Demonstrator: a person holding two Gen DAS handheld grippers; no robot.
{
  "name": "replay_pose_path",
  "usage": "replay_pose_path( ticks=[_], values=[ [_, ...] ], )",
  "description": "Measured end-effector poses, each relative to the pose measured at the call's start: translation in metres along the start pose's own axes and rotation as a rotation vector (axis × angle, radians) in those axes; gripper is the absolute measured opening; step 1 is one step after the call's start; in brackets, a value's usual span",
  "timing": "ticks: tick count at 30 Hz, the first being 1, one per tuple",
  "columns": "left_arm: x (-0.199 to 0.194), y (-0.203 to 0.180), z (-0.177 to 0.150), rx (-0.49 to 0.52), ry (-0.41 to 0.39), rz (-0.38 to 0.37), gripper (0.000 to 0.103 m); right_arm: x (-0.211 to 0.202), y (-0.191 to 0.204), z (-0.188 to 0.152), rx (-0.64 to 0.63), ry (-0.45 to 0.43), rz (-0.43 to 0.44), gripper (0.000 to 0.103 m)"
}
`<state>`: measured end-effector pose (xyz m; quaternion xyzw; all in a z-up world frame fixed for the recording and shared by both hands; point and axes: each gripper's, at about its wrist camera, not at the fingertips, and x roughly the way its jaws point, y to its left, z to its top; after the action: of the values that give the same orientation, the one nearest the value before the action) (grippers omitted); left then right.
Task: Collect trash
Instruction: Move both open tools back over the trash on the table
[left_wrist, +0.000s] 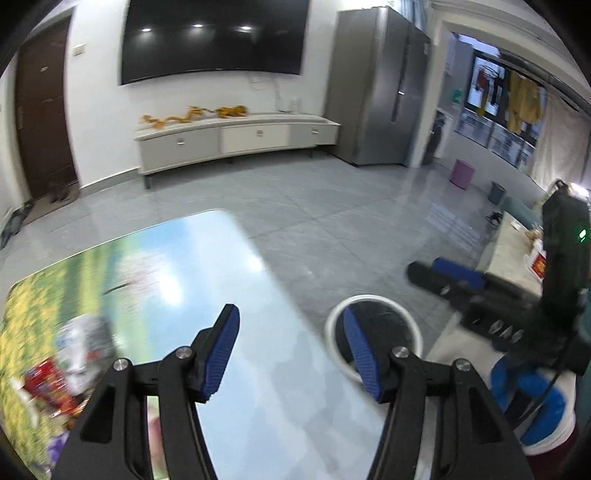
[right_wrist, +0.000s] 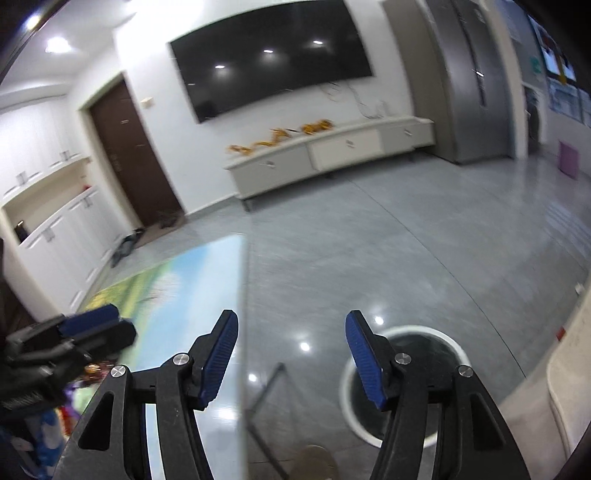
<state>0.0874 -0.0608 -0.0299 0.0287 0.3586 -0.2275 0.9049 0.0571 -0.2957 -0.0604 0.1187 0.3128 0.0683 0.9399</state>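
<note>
My left gripper (left_wrist: 291, 354) is open and empty, held above the right part of a glossy table (left_wrist: 155, 266) printed with a sky-and-flowers picture. A blurred heap of trash wrappers (left_wrist: 62, 373), red, white and orange, lies on the table's left side. A round white-rimmed bin (left_wrist: 373, 334) with a dark liner stands on the floor just right of the table. My right gripper (right_wrist: 291, 354) is open and empty, above the table's right edge (right_wrist: 242, 332), with the bin (right_wrist: 404, 380) below to its right. The right gripper also shows in the left wrist view (left_wrist: 447, 275), and the left gripper in the right wrist view (right_wrist: 96, 325).
Grey tiled floor (left_wrist: 332, 221) stretches ahead to a low white TV cabinet (left_wrist: 236, 138) under a wall TV. A grey fridge (left_wrist: 380, 88) stands at the back right. A pale counter (left_wrist: 513, 254) with items is at the right. A purple stool (left_wrist: 461, 173) stands far right.
</note>
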Motion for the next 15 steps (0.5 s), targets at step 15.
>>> replay_pose_path(
  ticks=[15],
  values=[
    [-0.093, 0.229, -0.101, -0.283, 0.046, 0.365, 0.057, 0.065, 0.136, -0.028, -0.082, 0.255, 0.284, 0.058]
  ],
)
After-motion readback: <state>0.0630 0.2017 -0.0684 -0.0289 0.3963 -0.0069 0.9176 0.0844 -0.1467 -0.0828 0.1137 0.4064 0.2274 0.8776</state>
